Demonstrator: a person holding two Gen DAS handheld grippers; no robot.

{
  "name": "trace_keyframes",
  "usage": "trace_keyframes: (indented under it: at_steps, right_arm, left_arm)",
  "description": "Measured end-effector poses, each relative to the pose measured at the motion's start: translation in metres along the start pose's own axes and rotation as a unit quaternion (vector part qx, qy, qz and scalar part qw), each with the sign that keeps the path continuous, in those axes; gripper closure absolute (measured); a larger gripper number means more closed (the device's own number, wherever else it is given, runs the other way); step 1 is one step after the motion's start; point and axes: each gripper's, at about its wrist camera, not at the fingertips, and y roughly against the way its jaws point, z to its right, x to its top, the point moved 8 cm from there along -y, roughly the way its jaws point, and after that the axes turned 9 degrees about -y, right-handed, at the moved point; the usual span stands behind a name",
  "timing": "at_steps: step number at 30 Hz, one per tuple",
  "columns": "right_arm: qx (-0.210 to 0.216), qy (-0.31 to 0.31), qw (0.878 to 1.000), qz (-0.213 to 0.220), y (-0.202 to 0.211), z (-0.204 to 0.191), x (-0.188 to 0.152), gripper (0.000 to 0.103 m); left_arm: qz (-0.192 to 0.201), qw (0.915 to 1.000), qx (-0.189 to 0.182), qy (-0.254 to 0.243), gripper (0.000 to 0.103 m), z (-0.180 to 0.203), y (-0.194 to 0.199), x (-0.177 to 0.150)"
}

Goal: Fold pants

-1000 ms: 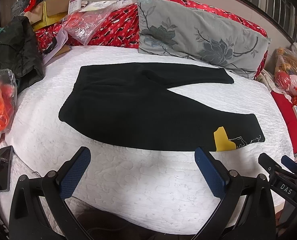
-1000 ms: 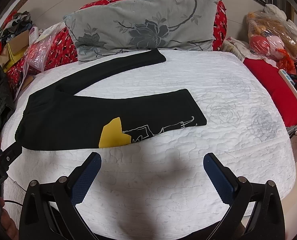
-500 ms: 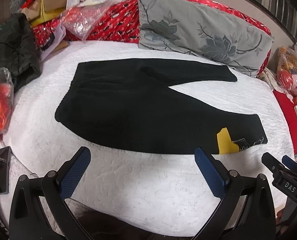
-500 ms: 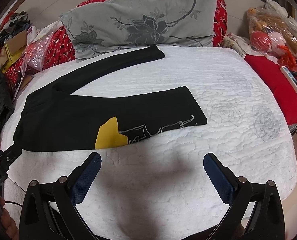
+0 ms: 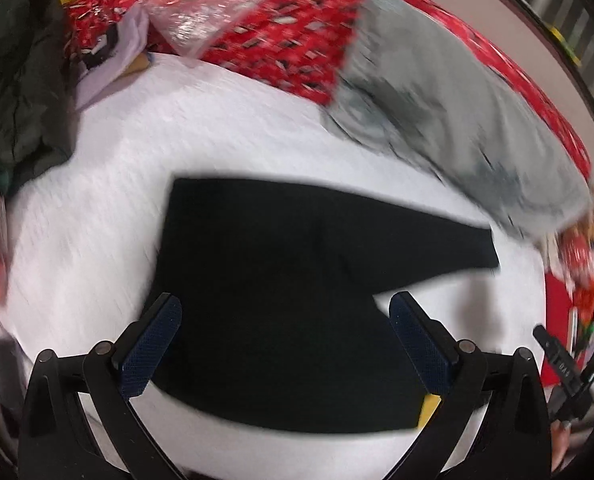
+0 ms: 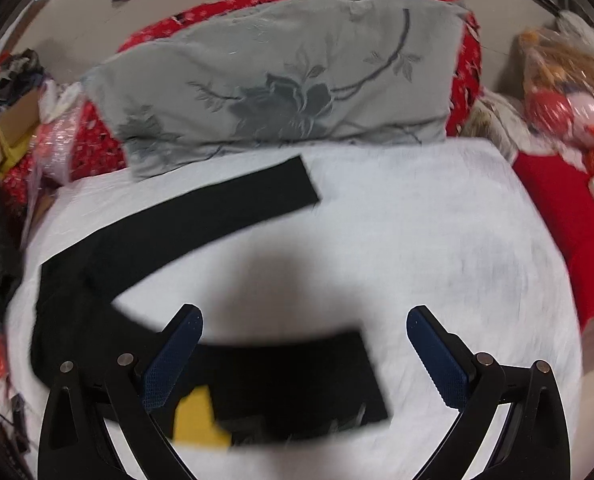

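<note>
Both tools stood spread wide, gripping nothing. Left tool (image 5: 285,344) hung over the waist part of the black pants (image 5: 281,280), and right tool (image 6: 305,356) hung over the nearer leg's cuff by a yellow patch (image 6: 197,420). These pants lay flat on the white bed (image 6: 437,240), legs splayed apart, far leg reaching toward a grey floral pillow (image 6: 277,80).

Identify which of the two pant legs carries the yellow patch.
The near leg, lying between the open right gripper fingers, carries the yellow patch. The far leg, reaching toward the grey pillow, is plain black.
</note>
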Motion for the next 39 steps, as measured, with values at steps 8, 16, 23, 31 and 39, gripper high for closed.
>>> trace_keyframes:
  at_steps: [8,16,23,31,39]
  right_arm:
    - [0.0,0.022,1.0,-0.018,-0.086,-0.004,0.087,0.0]
    - [0.017,0.003,0.998,-0.06,-0.167,-0.005,0.119,0.0]
    - [0.021,0.025,0.993,-0.114,-0.22,-0.023,0.116,0.009]
    - [0.03,0.077,0.991,-0.102,-0.209,-0.038,0.113,0.094]
    - [0.067,0.048,0.995,-0.048,-0.154,-0.037,0.114,0.095]
  left_arm:
    - [-0.08,0.9929,0.008,0.088,0.0,-0.095,-0.074,0.05]
    - [-0.103,0.992,-0.009,0.074,0.0,-0.099,-0.125,0.047]
    - [-0.127,0.9905,-0.014,0.051,0.0,-0.091,-0.162,0.048]
    - [-0.129,0.9873,-0.041,0.084,0.07,-0.087,-0.171,0.049]
    - [-0.053,0.9973,-0.023,0.045,0.073,-0.077,-0.101,0.05]
